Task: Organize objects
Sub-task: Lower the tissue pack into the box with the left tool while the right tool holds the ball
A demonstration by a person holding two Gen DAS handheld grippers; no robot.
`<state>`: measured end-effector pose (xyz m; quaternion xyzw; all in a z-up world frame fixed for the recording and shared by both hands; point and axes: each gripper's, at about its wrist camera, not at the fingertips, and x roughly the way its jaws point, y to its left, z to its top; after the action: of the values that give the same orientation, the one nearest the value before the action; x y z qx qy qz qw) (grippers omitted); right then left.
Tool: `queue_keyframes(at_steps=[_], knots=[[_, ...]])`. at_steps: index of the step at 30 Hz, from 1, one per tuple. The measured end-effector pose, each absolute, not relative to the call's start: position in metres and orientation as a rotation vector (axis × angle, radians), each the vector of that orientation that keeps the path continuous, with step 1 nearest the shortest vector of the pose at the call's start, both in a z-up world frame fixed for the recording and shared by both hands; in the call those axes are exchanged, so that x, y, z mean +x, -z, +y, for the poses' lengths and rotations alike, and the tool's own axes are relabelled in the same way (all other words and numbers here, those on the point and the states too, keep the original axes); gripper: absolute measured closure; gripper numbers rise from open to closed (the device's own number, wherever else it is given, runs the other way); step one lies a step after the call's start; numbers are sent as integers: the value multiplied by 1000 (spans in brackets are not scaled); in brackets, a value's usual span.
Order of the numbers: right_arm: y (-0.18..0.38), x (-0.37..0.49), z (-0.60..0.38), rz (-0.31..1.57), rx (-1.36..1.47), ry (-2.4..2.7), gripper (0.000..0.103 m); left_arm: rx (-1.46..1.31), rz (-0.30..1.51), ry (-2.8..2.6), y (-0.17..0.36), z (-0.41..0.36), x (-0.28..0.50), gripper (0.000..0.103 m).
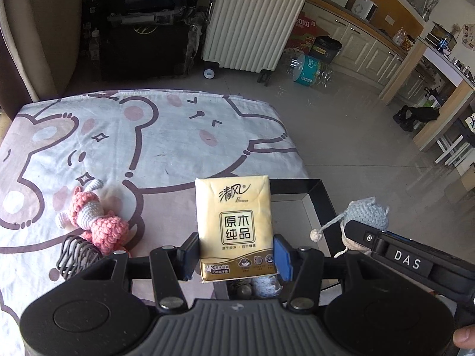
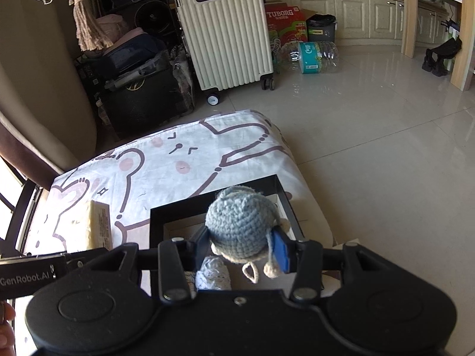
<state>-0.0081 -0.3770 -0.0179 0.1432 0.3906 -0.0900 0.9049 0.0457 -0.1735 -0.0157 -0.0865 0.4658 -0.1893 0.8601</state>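
Midway: the left gripper (image 1: 236, 253) clamps a tissue pack (image 1: 234, 225) and the right gripper (image 2: 242, 250) grasps a blue crochet toy (image 2: 242, 222) over the black tray (image 2: 157, 222) at the right, while a pink crochet doll (image 1: 95, 218) and black hair claw (image 1: 78, 255) lie unsorted at near left.

A tabletop (image 1: 166, 136) is covered with a white cloth (image 1: 184, 124) printed with cartoon bears. On the cloth lie a pink crocheted doll (image 1: 95, 216) and, just beside it, a dark wire coil (image 1: 75, 256). A black box (image 1: 319, 204) sits at the cloth's right edge, open on top.
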Motion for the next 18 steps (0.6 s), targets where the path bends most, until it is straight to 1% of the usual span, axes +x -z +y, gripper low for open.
queue_keyframes(at_steps=[8,14,18], knots=[[21,-13,-395,784,361,223,56,-213,1015,426,31,-200,46,51],[21,-19,-413,718,452,257,56,-240,1041,442,45,-222,47,51],[25,-16,-417,723,472,262,56,-255,1071,470,56,-237,49,51]])
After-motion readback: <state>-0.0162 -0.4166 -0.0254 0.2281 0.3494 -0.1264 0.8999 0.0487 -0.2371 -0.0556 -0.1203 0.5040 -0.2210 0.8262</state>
